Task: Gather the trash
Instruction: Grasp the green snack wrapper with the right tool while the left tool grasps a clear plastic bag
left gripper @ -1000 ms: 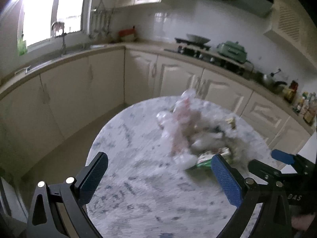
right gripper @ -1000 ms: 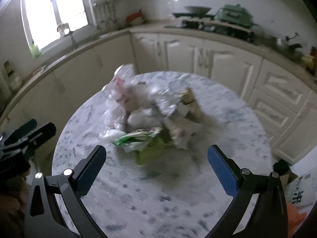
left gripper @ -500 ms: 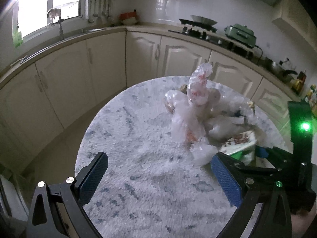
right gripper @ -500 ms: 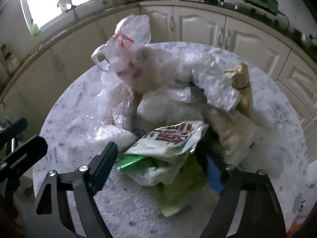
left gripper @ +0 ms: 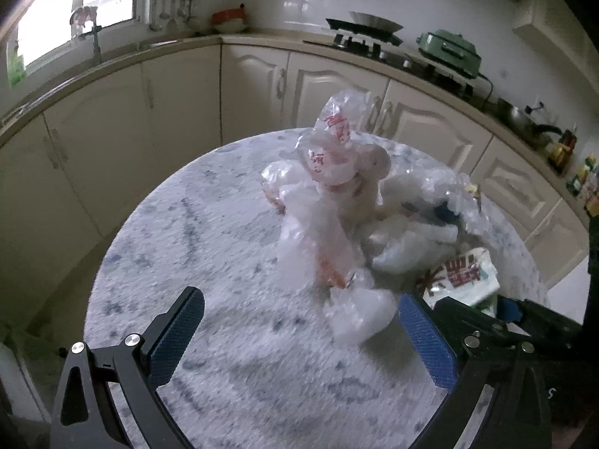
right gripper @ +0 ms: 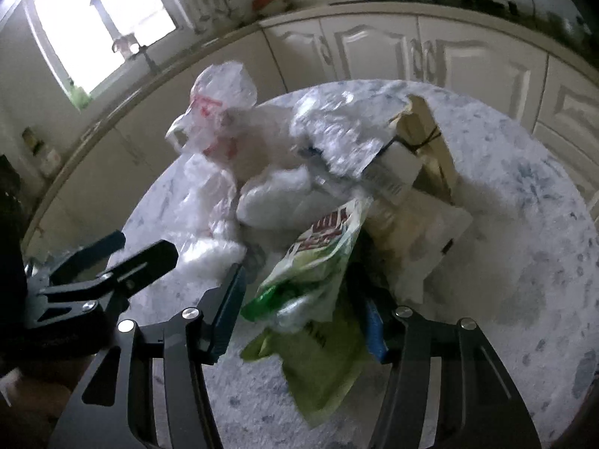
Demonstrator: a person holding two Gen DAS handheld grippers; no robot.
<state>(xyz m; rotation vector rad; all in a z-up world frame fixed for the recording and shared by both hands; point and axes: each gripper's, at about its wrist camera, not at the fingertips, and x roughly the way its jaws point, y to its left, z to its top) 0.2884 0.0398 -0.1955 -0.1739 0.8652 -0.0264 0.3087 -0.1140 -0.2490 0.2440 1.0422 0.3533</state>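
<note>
**Trash pile at both grippers**

Heaped on table [left gripper: 232,381]: trash [left gripper: 348,205]. Left gripper [left gripper: 299,333] spread wide, nothing gripped; clear bag [left gripper: 359,314] just inside right pad. Right gripper [right gripper: 299,318] just closing around green wrapper [right gripper: 318,262], lying between pads; contact unclear. Rest of pile beyond fingertips.

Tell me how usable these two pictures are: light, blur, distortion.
Left wrist view: the window is blown out, the counter edge bows from the fisheye, and the plastic bags are softly smeared. Right wrist view: dimmer, dark at the corners, with the green wrapper and the bags behind it blurred; the table shows a soft shadow.
</note>
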